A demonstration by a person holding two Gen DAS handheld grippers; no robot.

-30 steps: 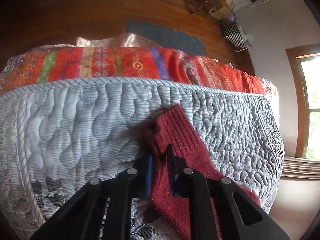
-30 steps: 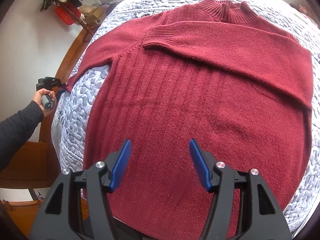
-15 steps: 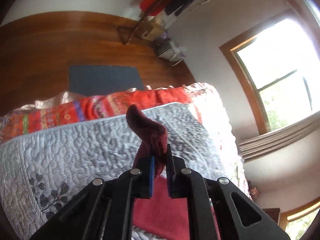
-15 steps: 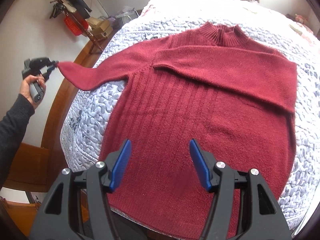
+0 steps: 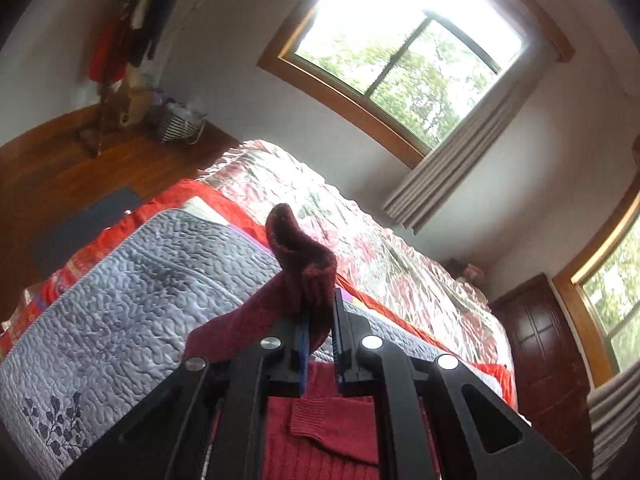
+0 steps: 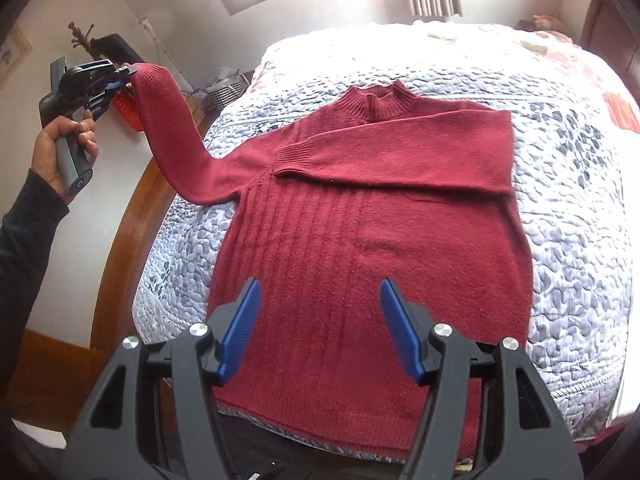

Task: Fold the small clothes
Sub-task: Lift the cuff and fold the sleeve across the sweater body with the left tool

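Left gripper [image 5: 318,336] clenched on the cuff of a red sweater's sleeve [image 6: 168,136], held up off the bed beside its edge. Right gripper [image 6: 320,328] spread wide, holding nothing, over the lower body of the red sweater [image 6: 360,248]. Sweater flat on the grey quilt [image 6: 572,216], other sleeve folded across the chest. Hand [image 6: 60,148] on the left gripper's handle.

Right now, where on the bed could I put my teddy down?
Bare grey quilted bedspread lies right of the red knitted sweater, and a strip past its collar. The middle is covered; the left tool holds one sleeve up.
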